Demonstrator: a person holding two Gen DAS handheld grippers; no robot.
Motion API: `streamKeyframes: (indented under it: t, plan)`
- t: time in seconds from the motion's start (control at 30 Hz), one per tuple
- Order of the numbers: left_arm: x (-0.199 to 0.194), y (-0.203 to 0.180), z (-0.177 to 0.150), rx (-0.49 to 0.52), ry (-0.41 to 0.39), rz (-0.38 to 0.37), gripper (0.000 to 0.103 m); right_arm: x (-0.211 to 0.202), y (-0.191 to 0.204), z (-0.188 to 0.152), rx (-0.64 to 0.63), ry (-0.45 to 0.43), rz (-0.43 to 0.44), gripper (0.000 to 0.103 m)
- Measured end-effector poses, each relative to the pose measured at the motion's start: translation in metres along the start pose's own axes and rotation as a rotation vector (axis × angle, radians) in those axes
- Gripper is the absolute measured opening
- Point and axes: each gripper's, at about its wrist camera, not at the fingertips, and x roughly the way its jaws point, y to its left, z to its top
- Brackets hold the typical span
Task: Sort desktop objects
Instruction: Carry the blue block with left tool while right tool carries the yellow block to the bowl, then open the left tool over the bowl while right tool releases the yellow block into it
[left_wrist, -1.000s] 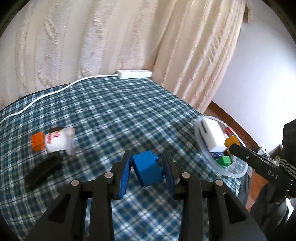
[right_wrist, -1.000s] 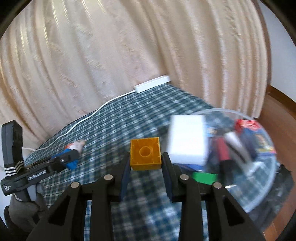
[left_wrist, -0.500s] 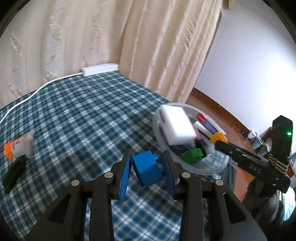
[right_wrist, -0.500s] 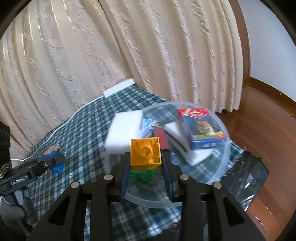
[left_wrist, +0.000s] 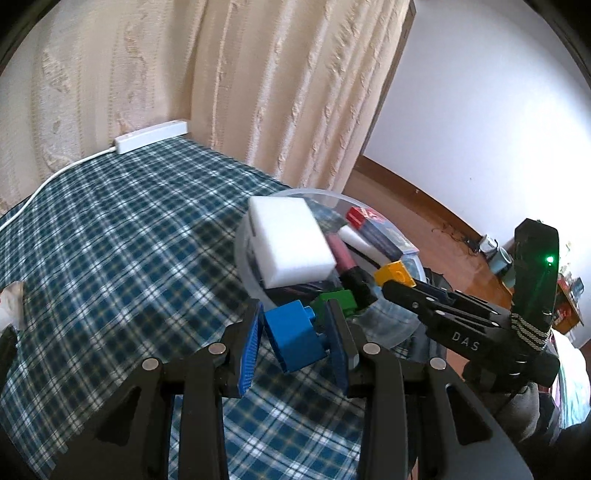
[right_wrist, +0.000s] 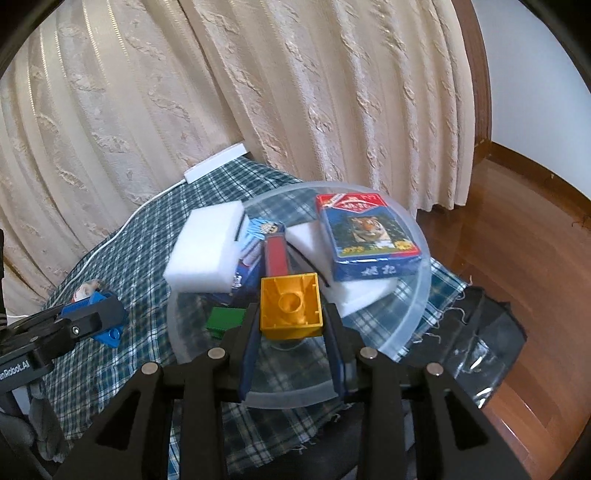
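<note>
My left gripper (left_wrist: 295, 334) is shut on a blue brick (left_wrist: 295, 334), held above the checked cloth just left of a clear plastic bowl (left_wrist: 384, 326). My right gripper (right_wrist: 290, 314) is shut on a yellow brick (right_wrist: 290, 306), held over the bowl (right_wrist: 417, 310). The yellow brick also shows in the left wrist view (left_wrist: 394, 272). The blue brick also shows in the right wrist view (right_wrist: 107, 334). The bowl holds a white sponge (right_wrist: 205, 251), a green brick (right_wrist: 225, 318), a red-and-black marker (right_wrist: 277, 258), a card box with a tiger (right_wrist: 365, 236) and other items.
The checked tablecloth (left_wrist: 110, 236) covers the table. A white power strip (left_wrist: 149, 136) with its cord lies at the far edge by the curtain. A small white bottle (left_wrist: 9, 302) lies at the left edge. The bowl sits at the table's right edge above wooden floor (right_wrist: 517, 236).
Both grippers have swung right to the bowl. The right gripper carried the yellow brick over the bowl and tilted it down. The left gripper brought the blue brick up to the bowl's left rim.
</note>
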Motion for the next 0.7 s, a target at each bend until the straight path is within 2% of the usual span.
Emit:
streamKeyframes:
  t: [0.4, 0.7]
  plan:
    - [0.017, -0.021, 0.004, 0.031, 0.028, -0.02, 0.037, -0.004, -0.007, -0.001, 0.013, -0.008, 0.003, 0.037]
    - [0.034, -0.039, 0.009, 0.06, 0.042, -0.067, 0.037, -0.023, -0.01, 0.003, 0.018, -0.072, -0.008, 0.037]
